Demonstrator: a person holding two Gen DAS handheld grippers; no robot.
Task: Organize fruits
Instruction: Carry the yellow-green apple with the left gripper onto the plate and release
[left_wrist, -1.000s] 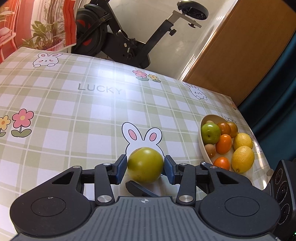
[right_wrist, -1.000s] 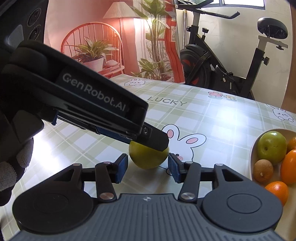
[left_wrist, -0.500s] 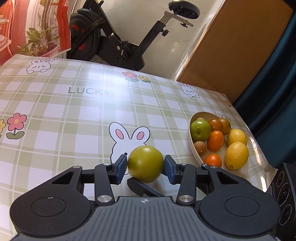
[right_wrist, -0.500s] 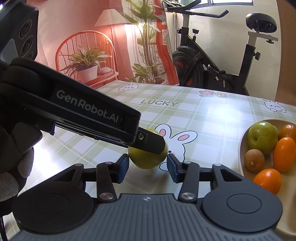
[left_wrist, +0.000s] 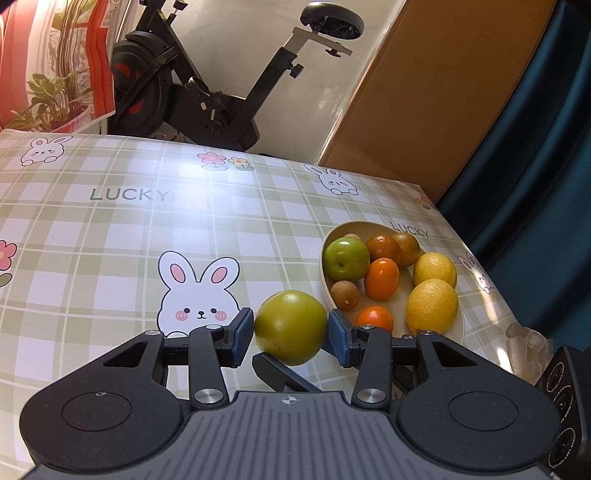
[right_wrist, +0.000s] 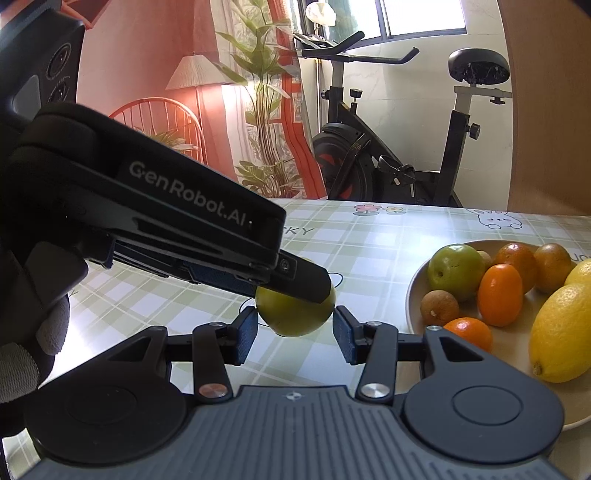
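The left gripper (left_wrist: 291, 335), closed on the green fruit (left_wrist: 290, 327), has carried it beside the bowl (left_wrist: 324, 273) just ahead-right; the right gripper (right_wrist: 294, 334) hovers open, empty; release appears next.

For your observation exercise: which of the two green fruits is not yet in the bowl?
The yellower green fruit, gripped by the left gripper above the tablecloth; the other green fruit sits inside the bowl.
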